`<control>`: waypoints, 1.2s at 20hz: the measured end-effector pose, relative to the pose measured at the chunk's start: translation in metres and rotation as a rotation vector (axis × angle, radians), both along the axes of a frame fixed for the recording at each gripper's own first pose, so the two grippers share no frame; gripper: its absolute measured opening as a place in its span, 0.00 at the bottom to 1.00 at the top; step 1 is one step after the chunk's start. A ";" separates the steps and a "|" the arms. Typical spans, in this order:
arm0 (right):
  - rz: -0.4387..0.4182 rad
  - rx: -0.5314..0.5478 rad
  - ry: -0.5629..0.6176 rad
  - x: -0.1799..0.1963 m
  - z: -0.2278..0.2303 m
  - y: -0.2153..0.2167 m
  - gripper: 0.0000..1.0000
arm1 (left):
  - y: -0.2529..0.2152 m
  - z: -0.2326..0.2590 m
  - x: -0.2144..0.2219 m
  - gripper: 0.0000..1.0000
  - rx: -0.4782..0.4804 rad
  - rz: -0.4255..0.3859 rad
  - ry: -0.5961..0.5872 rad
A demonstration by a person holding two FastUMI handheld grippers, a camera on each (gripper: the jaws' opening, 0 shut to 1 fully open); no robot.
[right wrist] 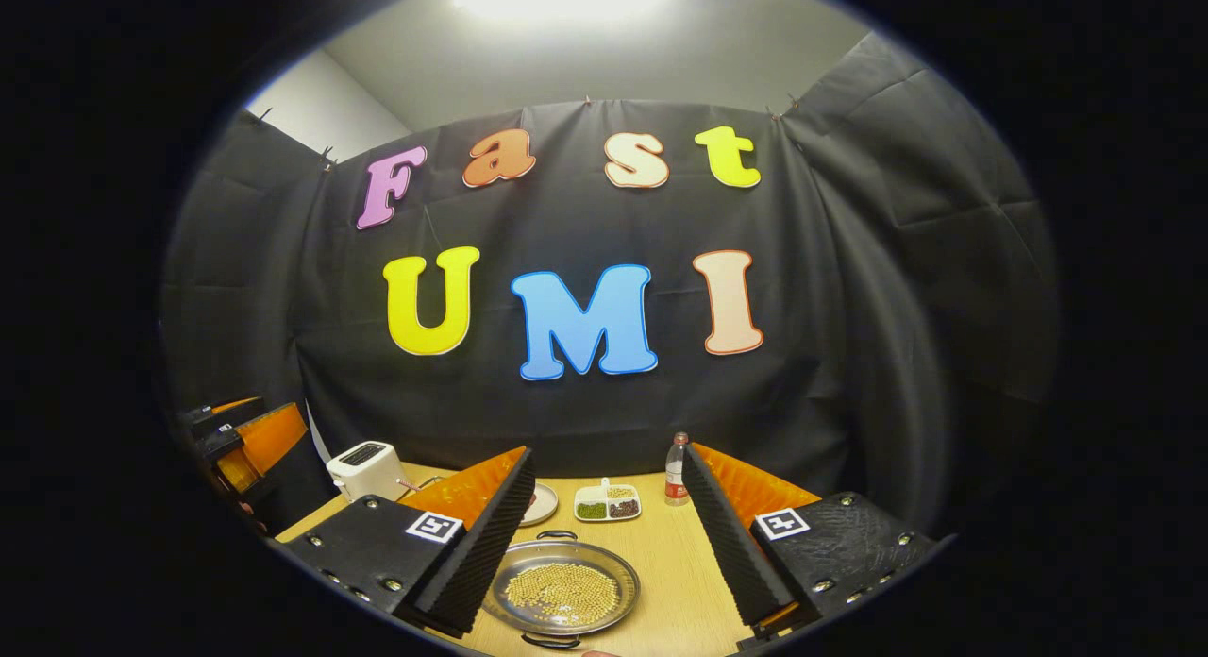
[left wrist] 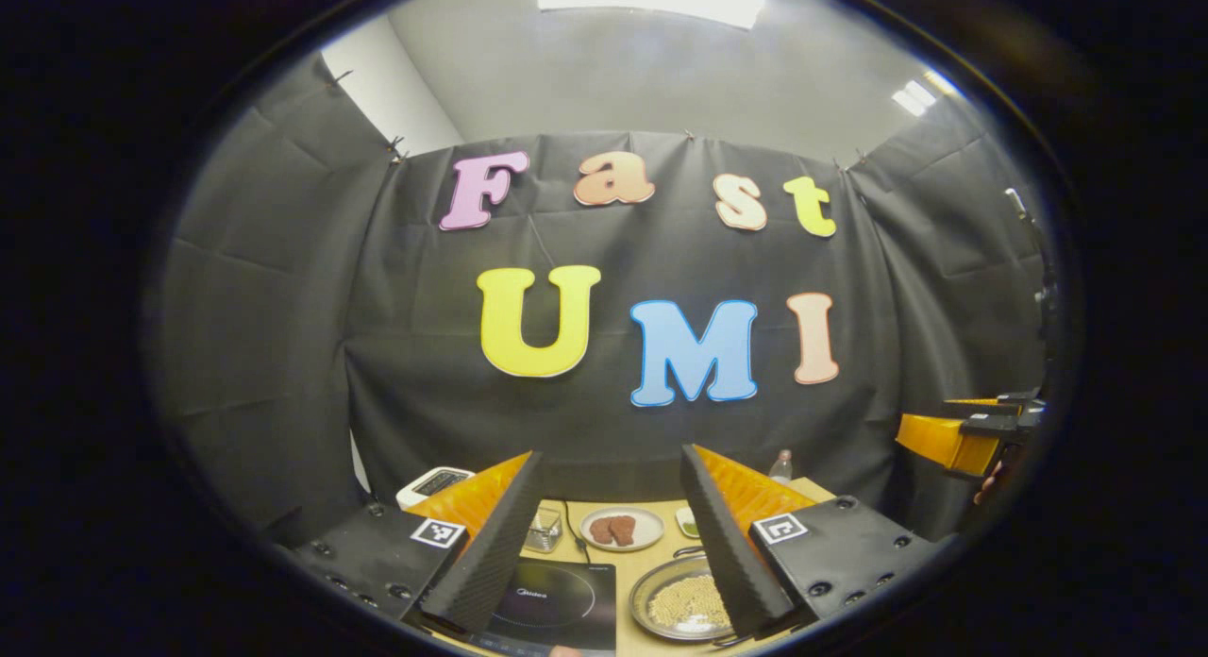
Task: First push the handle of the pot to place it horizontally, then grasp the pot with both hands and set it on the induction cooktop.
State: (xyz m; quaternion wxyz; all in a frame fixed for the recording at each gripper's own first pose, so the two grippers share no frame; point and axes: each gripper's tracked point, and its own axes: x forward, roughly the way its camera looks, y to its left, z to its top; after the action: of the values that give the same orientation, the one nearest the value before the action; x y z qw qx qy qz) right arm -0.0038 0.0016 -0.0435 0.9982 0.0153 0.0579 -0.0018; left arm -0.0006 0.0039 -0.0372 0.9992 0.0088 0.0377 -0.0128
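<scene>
The pot [right wrist: 563, 586] is a shallow metal pan holding small yellow beans, on the wooden table [right wrist: 675, 581]. In the right gripper view its two loop handles point toward and away from me. My right gripper [right wrist: 609, 449] hangs open above and behind it, with nothing between the fingers. In the left gripper view the black induction cooktop [left wrist: 557, 600] lies just left of the pot [left wrist: 684, 600]. My left gripper [left wrist: 612, 451] is open and held above both. The right gripper [left wrist: 972, 435] also appears far right in that view, and the left gripper [right wrist: 241, 440] far left in the right gripper view.
A plate with brown pieces [left wrist: 621, 528] and a small glass container [left wrist: 545, 530] sit behind the cooktop. A white toaster [right wrist: 368, 468] stands at the back left, with a divided dish [right wrist: 609, 501] and a bottle [right wrist: 676, 468] by the back wall.
</scene>
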 end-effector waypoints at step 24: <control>0.155 0.012 0.650 -0.031 -0.205 0.051 0.41 | 0.015 -0.065 0.001 0.92 -0.002 0.019 0.150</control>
State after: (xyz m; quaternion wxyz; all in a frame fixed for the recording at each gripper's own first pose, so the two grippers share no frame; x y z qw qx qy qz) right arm -0.0345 0.0523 -0.2489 0.9245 0.0154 0.3743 0.0699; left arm 0.0001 0.0193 -0.1022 0.9936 0.0065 0.1126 -0.0039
